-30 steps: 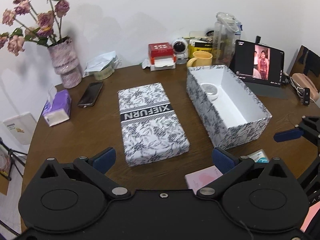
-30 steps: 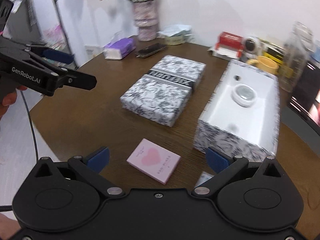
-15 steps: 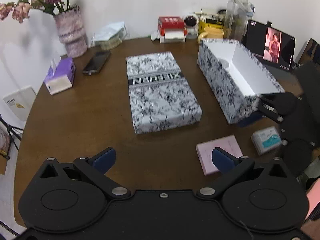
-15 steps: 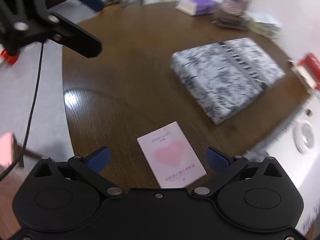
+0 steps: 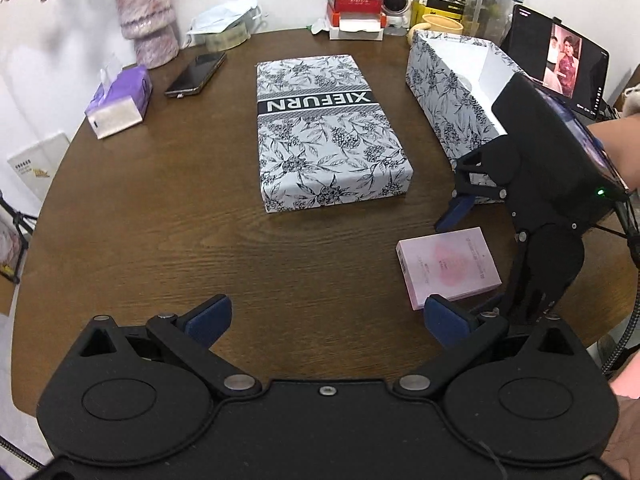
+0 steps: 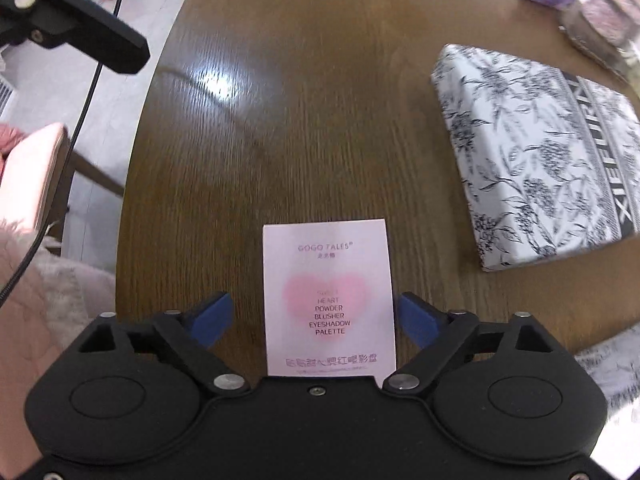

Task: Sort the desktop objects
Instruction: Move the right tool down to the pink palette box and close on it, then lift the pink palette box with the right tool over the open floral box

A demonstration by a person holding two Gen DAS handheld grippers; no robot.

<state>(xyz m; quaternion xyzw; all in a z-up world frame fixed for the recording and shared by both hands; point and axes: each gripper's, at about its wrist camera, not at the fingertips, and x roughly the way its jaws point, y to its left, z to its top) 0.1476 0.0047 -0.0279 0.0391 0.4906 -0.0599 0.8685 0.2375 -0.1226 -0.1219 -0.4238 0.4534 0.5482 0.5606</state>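
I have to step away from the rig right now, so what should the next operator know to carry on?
Right gripper: open, straddling the pink palette box, which lies flat on the table; not gripped yet.
Left gripper: open, holding nothing, over the near table edge.
The open patterned box stands at the far right; what it holds cannot be seen from here. Its lid lies flat mid-table.
Left to do, probably: close on the palette, lift it, place it in the open box. Other items to sort cannot be told.
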